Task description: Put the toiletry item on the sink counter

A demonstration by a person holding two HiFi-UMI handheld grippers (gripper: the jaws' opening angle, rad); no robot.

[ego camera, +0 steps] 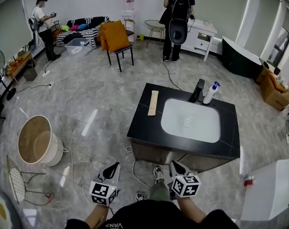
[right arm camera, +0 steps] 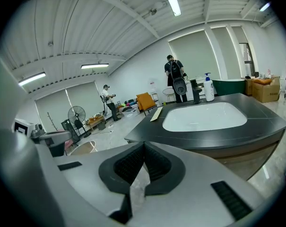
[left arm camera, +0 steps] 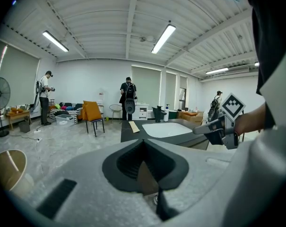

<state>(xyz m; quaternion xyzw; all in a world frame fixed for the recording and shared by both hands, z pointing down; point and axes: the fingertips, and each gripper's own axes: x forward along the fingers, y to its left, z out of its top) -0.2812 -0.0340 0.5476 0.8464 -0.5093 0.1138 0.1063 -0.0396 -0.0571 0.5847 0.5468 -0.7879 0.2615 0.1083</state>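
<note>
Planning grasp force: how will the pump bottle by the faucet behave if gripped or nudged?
The pump bottle stands tall and narrow, so a high push would probably tip it. Its smooth white plastic body could slip in a light grip. The fill level isn't visible, so its weight is uncertain.
</note>
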